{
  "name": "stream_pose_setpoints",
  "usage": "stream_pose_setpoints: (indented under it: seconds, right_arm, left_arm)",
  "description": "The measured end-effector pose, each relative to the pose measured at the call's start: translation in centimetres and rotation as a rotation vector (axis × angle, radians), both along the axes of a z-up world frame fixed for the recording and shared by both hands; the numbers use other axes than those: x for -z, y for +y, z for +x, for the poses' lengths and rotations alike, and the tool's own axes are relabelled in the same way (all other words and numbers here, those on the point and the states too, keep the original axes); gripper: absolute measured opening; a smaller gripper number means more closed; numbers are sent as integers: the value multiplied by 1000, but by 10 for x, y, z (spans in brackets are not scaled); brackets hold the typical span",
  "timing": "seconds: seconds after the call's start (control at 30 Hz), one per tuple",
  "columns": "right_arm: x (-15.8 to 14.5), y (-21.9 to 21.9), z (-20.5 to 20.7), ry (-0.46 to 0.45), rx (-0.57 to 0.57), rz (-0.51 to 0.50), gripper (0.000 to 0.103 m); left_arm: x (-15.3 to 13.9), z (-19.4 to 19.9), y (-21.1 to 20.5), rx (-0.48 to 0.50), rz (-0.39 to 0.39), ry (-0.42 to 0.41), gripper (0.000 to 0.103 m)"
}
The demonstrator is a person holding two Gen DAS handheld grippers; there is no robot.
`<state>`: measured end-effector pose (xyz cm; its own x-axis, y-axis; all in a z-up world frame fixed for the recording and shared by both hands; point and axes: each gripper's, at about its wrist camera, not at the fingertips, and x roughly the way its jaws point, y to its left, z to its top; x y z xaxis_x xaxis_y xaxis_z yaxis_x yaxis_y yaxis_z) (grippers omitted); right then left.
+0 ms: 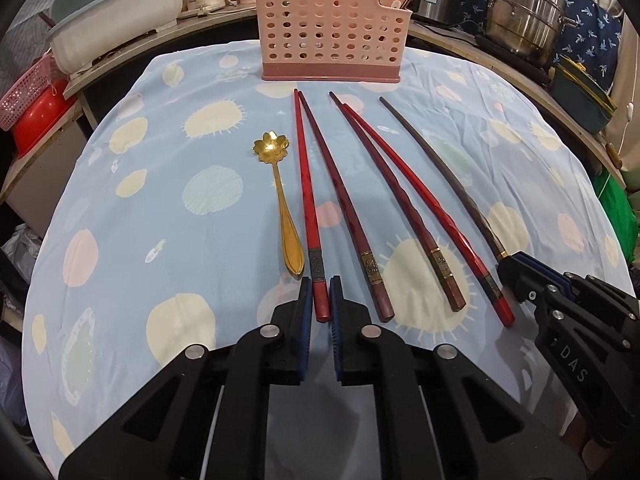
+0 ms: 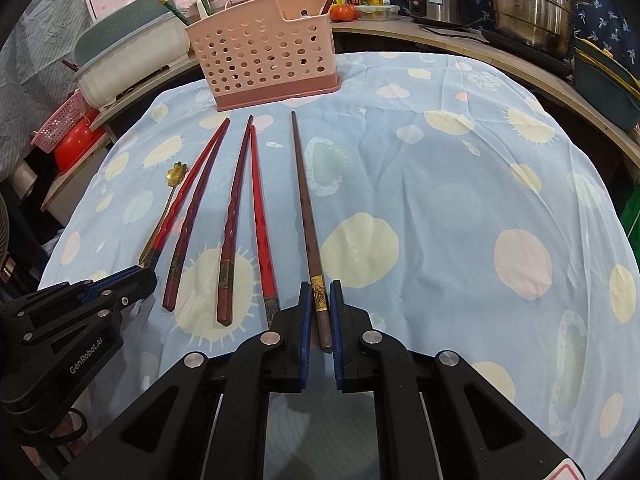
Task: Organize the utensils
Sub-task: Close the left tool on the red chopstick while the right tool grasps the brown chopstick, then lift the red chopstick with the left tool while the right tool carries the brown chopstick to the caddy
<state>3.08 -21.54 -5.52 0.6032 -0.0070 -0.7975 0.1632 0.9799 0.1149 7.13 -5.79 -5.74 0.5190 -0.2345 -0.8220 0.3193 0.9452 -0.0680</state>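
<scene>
L gripper (image 1: pixel 320 300) jaws straddle red chopstick (image 1: pixel 306 184), R gripper (image 2: pixel 320 304) the brown chopstick (image 2: pixel 306 208), neither clamped; next squeeze, lift to pink holder (image 1: pixel 332 32) up top.

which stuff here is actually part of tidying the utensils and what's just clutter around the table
Part of the job:
- pink holder
- gold spoon
- four red chopsticks, one between the left gripper jaws
- brown chopstick between the right gripper jaws

Just lying about:
- steel pots
- white tub
- red bowl
- tomato
</scene>
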Motion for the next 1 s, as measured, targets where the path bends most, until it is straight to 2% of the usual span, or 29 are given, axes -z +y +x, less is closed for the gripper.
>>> stream_pose_setpoints:
  seconds: [0.4, 1.0]
  right_arm:
    - [-26, 4, -14, -64, -6, 5, 7]
    - [-109, -1, -28, -232, 0, 25, 7]
  left_arm:
    - [-33, -15, 17, -16, -71, -40, 7]
    - [-123, -24, 36, -45, -167, -205, 7]
